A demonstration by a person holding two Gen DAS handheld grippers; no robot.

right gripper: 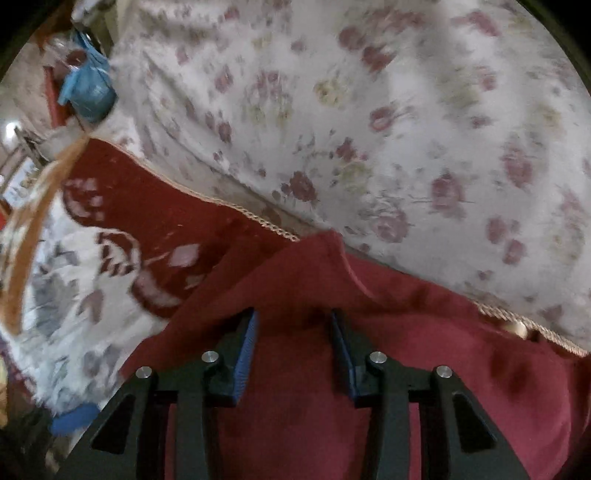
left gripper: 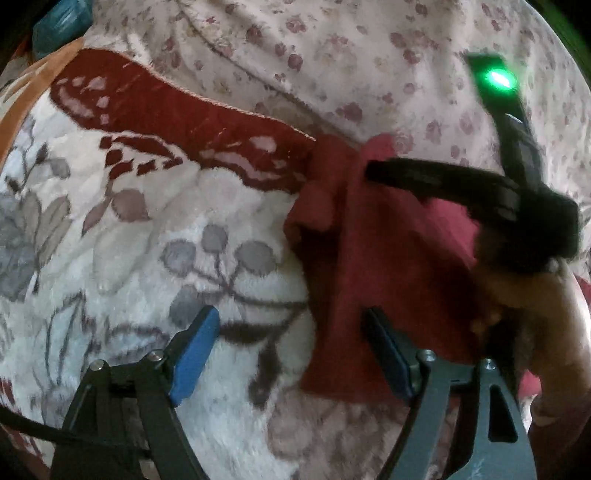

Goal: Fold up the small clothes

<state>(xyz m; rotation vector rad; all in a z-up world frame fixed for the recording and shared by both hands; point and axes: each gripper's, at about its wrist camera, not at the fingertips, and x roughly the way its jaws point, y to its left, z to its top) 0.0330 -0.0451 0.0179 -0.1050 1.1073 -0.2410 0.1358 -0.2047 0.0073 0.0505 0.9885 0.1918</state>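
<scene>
A small dark-red garment [left gripper: 388,266] lies on a plush white blanket with grey flowers [left gripper: 184,236]. My left gripper [left gripper: 291,332] is open just above the garment's left edge, its right blue pad over the cloth and its left pad over the blanket. My right gripper [left gripper: 436,177] shows in the left wrist view as a blurred black shape over the garment's upper part. In the right wrist view my right gripper [right gripper: 293,332] is open, close above the red garment [right gripper: 406,350], with a raised fold between its fingers.
A floral cream sheet [right gripper: 406,129] lies bunched behind the garment. The blanket has a dark-red border band [left gripper: 177,110]. A blue-green object [left gripper: 62,22] sits at the far left edge. The person's hand [left gripper: 535,314] is at the right.
</scene>
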